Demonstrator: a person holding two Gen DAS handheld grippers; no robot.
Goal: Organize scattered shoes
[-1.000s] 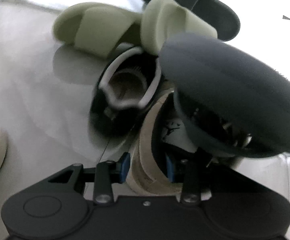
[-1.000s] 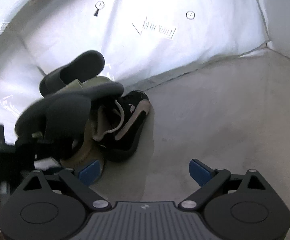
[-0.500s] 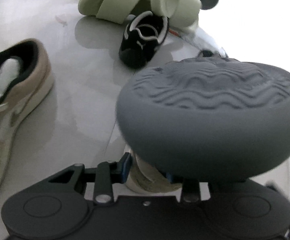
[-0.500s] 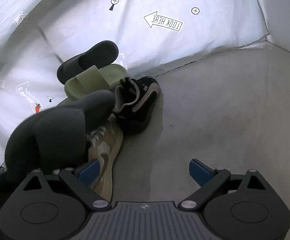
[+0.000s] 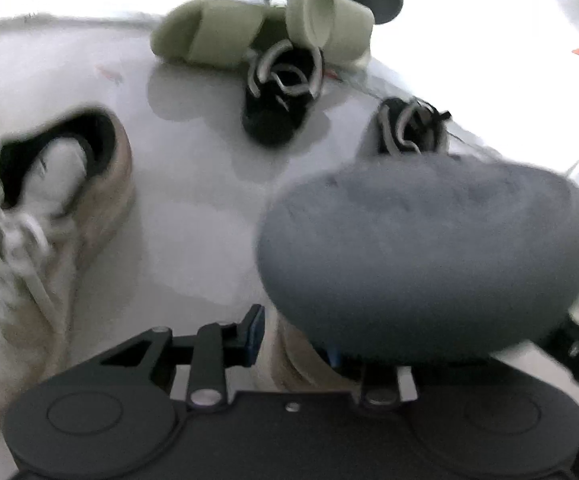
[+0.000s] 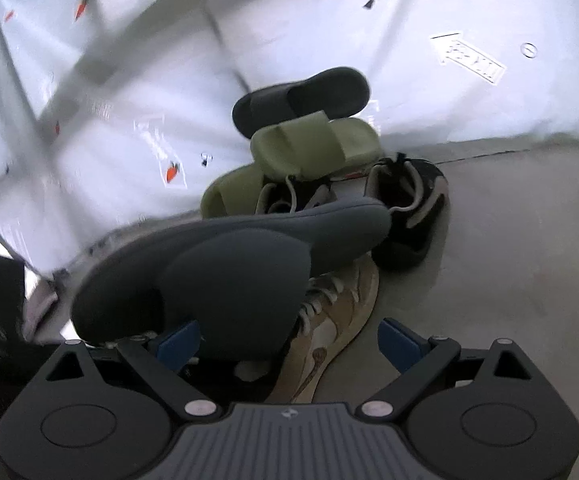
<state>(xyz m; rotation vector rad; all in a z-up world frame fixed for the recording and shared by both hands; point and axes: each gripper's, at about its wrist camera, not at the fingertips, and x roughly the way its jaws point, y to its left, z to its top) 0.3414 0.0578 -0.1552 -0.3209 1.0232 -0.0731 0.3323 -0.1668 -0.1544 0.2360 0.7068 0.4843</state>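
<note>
Right at your left gripper (image 5: 293,340), a tan sneaker (image 5: 289,364) is pinched, mostly hidden under a smooth, rounded grey slide (image 5: 425,256) riding on top. Your right gripper (image 6: 289,344) hangs spread, empty. Beyond, blurred: another tan sneaker (image 5: 49,240), black sneakers (image 5: 281,96), chunky green slides (image 5: 209,32) by the white wall.

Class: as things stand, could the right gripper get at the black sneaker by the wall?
Probably yes. The right gripper has open jaws holding nothing, and bare floor leads to the black sneaker; the grey slipper sits off to one side.
</note>
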